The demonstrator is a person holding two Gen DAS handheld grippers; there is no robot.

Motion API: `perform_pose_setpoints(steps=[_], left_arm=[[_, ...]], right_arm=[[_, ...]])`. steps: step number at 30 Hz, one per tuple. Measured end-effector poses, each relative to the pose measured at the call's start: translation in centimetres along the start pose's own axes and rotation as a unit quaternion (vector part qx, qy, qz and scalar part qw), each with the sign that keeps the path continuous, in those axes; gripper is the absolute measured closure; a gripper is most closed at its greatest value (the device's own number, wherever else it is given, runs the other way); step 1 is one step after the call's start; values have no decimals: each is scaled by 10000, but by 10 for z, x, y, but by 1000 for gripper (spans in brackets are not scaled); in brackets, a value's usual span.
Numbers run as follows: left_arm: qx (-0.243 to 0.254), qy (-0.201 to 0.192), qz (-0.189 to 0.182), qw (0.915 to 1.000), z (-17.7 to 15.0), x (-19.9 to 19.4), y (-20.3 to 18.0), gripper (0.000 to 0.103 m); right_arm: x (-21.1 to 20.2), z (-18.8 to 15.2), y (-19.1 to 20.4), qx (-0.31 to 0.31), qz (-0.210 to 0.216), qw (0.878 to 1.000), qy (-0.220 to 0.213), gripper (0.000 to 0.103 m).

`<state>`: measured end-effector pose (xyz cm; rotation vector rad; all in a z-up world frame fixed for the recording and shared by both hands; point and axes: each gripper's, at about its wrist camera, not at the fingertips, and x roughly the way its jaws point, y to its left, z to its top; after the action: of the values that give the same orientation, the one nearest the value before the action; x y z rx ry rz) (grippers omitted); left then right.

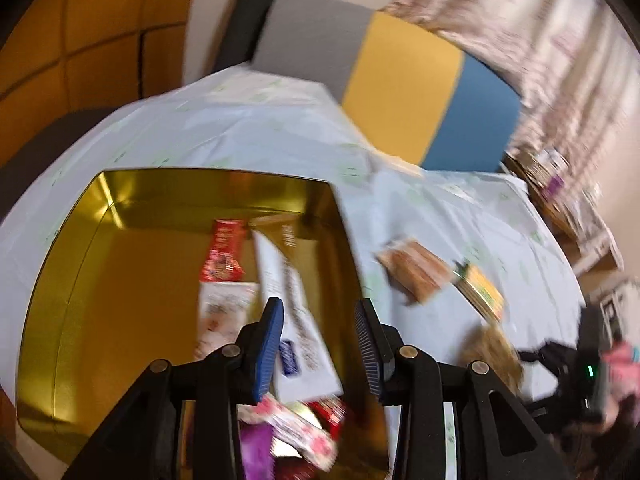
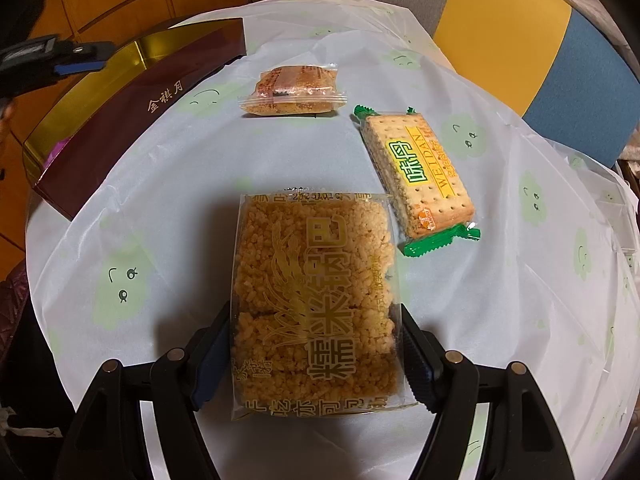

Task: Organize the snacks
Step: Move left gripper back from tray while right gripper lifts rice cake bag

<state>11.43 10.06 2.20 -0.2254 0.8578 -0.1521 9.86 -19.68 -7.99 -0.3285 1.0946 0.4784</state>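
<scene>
Right gripper clamps the rice cake pack by its long side edges, on the table just beside the cracker pack. It looks light, crumbly inside slick film; a gentle side grip suits it. Left gripper hangs narrowly parted, empty, over the tin.

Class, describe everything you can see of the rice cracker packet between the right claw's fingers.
The rice cracker packet is a clear, rectangular plastic wrapper with gold lettering and a grain motif, holding golden puffed-rice blocks. It lies flat on the pale tablecloth, sealed, lengthwise between the right claw, whose fingers flank its near sides.
</scene>
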Motion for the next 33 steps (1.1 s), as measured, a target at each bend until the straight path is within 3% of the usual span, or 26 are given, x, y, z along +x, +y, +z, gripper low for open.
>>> perform_pose_setpoints(steps=[10, 21, 24, 28, 33], left_arm=[[1164, -9, -392, 9924, -57, -20, -76, 65], [2088, 410, -569, 9754, -130, 4, -130, 64], [2162, 495, -633, 9730, -140, 13, -135, 58], [2019, 551, -602, 9760, -152, 27, -133, 44], [2140, 330, -644, 9742, -162, 27, -138, 29]], right_arm=[[0, 0, 1, 14, -16, 10000, -13, 28], [0, 0, 1, 15, -18, 10000, -13, 28], [0, -1, 1, 12, -18, 10000, -14, 28], [0, 0, 1, 15, -16, 10000, -15, 28], [0, -1, 1, 12, -16, 10000, -15, 28]])
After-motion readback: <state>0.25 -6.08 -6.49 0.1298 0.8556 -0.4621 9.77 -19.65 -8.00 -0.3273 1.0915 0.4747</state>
